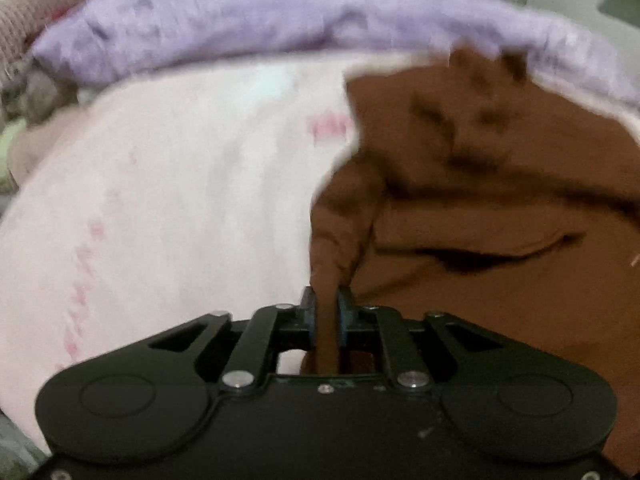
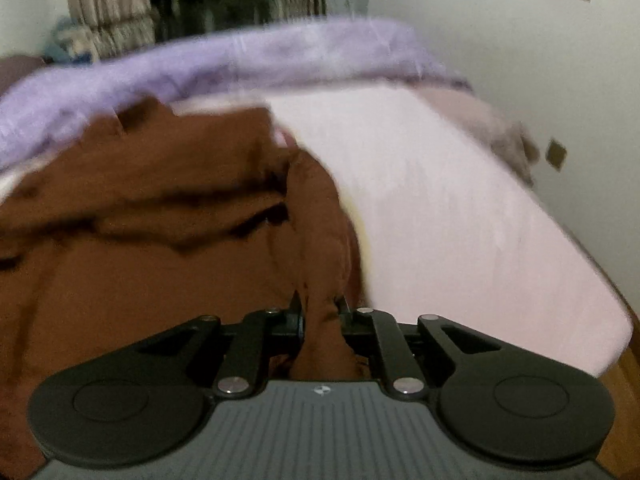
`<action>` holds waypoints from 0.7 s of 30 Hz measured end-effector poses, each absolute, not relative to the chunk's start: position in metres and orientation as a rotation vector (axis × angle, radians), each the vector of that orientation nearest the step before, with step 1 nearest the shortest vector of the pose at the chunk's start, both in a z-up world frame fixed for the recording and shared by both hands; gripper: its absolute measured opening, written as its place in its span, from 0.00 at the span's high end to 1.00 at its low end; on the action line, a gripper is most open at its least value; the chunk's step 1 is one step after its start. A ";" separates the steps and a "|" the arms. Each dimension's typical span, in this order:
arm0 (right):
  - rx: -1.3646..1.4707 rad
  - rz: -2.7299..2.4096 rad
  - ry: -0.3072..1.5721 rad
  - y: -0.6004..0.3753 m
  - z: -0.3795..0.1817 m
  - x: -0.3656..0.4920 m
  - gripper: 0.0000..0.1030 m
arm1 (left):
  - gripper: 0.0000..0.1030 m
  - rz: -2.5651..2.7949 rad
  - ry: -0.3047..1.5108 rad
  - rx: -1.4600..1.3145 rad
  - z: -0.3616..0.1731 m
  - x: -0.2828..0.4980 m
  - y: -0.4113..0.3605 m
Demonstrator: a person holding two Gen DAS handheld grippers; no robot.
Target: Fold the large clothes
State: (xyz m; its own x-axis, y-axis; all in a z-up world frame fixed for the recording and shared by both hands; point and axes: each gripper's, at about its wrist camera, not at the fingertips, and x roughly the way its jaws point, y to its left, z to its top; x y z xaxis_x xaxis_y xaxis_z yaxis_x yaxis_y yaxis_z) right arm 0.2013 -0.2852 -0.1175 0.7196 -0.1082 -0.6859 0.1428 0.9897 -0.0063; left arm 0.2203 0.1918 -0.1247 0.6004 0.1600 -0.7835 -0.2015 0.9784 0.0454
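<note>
A large brown garment (image 1: 500,184) lies rumpled on a bed with a pale pink sheet (image 1: 168,200). My left gripper (image 1: 327,312) is shut on a bunched fold of the brown garment that rises from between its blue pads. In the right wrist view the same garment (image 2: 132,216) fills the left half, and my right gripper (image 2: 320,316) is shut on another bunched fold of it. Both frames are blurred.
A fluffy lilac blanket (image 1: 280,28) runs along the far side of the bed, also in the right wrist view (image 2: 200,68). The pink sheet (image 2: 460,208) ends at the bed's right edge by a white wall (image 2: 520,60). Curtains (image 2: 104,4) hang behind.
</note>
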 end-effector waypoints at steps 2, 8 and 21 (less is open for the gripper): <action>-0.007 -0.176 0.693 -0.281 -0.126 0.193 0.62 | 0.49 0.255 0.870 0.020 -0.133 0.213 0.182; -0.061 -0.213 0.689 -0.276 -0.122 0.182 0.41 | 0.22 0.325 0.889 0.030 -0.131 0.200 0.177; -0.145 -0.137 0.460 -0.194 -0.086 0.171 0.39 | 0.18 0.316 0.816 0.068 -0.105 0.194 0.152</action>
State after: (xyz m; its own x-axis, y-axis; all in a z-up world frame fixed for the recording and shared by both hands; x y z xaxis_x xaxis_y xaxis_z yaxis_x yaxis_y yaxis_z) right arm 0.1710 -0.1938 -0.0858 0.8873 -0.1639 -0.4311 0.0986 0.9805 -0.1700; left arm 0.1942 0.1518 -0.1052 0.6410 0.3031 -0.7052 -0.2508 0.9510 0.1808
